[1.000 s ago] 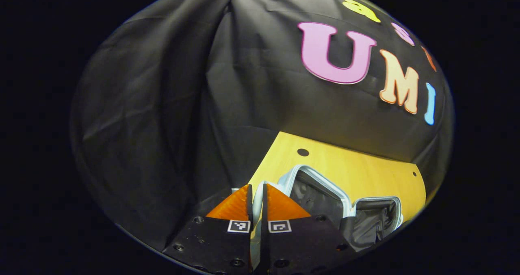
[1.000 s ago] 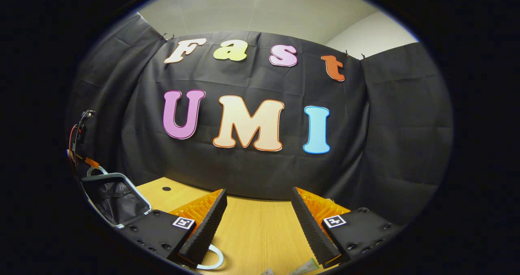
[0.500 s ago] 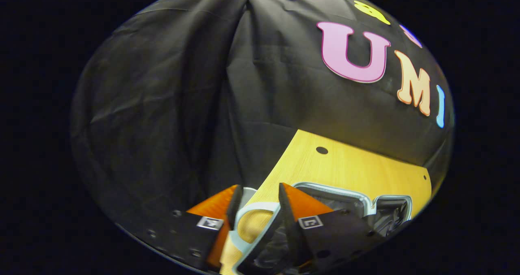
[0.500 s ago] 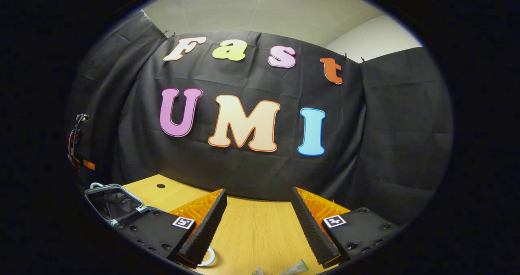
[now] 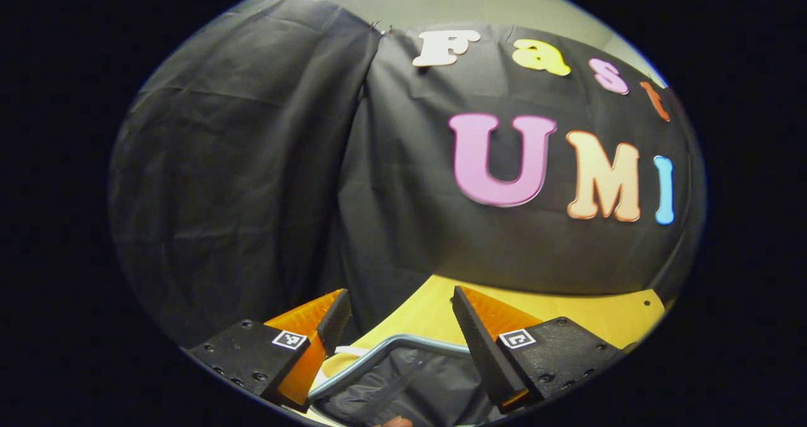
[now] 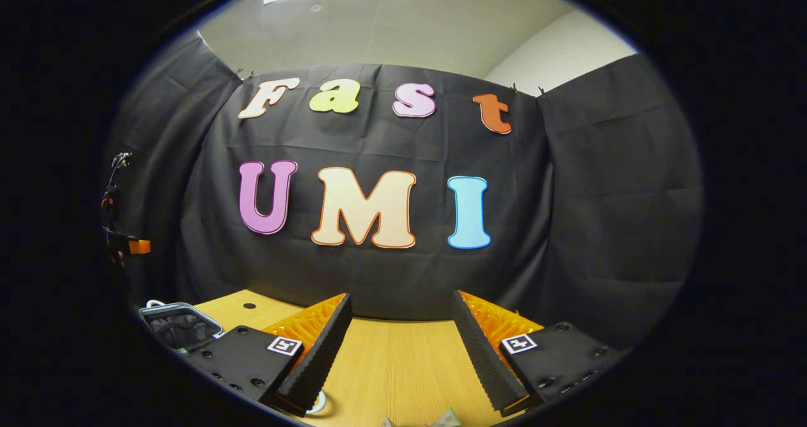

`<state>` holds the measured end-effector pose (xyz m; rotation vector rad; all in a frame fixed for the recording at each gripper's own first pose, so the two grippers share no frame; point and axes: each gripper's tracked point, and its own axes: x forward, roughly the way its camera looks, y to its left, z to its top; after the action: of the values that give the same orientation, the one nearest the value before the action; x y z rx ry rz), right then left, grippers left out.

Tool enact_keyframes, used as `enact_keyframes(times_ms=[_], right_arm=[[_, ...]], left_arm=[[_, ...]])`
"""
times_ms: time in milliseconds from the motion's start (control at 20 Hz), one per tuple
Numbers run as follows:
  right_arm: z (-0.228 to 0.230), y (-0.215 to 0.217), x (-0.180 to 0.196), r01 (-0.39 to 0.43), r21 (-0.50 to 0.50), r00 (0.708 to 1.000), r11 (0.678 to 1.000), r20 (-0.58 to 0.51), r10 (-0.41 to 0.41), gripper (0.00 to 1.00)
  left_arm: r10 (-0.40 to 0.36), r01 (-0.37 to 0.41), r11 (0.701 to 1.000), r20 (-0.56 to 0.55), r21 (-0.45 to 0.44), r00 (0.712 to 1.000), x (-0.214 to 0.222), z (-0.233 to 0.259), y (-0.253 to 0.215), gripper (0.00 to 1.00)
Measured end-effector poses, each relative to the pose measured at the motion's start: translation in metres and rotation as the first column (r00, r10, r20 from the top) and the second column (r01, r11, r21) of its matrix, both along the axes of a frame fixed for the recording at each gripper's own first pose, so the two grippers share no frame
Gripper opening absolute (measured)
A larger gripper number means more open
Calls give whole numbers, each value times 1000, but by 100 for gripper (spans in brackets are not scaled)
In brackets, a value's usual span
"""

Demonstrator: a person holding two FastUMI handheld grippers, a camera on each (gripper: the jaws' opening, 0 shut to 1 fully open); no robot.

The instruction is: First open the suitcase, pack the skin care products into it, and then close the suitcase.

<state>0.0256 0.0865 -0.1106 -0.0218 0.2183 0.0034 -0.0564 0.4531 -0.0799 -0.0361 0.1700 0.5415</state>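
Left gripper view, fingers: left gripper (image 5: 397, 326) spread wide, nothing held between the pads.
Left gripper view, suitcase: small suitcase with pale metal-look rim and dark grey fabric lining (image 5: 403, 386) lying open just below and between the fingertips; curved rim passing under the gap, pale loop handle (image 5: 353, 351) beside the left finger.
Left gripper view, surface: yellow wooden tabletop (image 5: 599, 316) beyond the fingertips, running off past the right finger.
Right gripper view, fingers: right gripper (image 6: 400, 339) likewise wide apart, gripping nothing, hovering over bare tabletop (image 6: 397, 364).
Right gripper view, suitcase: open lined half (image 6: 176, 326) well off beyond the left finger, near the table's far edge; part of a pale ring (image 6: 315, 403) peeping out under the left fingertip.
Right gripper view, products: tips of pale skin care packets (image 6: 441, 418) low between the fingers, too cropped to identify.
Risk: with the lid open and released, a careless sweep of the left fingers could catch the rim or handle and drag or flip the case; cropped packets could mean a misjudged, glancing grasp.
View difference: lining detail close up from the left; skin care packets and the case's place on the table from the right.
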Motion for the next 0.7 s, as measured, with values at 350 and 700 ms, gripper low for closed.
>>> enact_keyframes(times_ms=[350,700], right_arm=[[10,-49,5,-1,21,1000,1000,27,0,98],[2,-83,4,-33,44,999,998,6,33,98]], left_arm=[[-149,147,987,44,59,988,27,31,-120,93],[-261,261,964,-6,48,965,41,15,-220,95]])
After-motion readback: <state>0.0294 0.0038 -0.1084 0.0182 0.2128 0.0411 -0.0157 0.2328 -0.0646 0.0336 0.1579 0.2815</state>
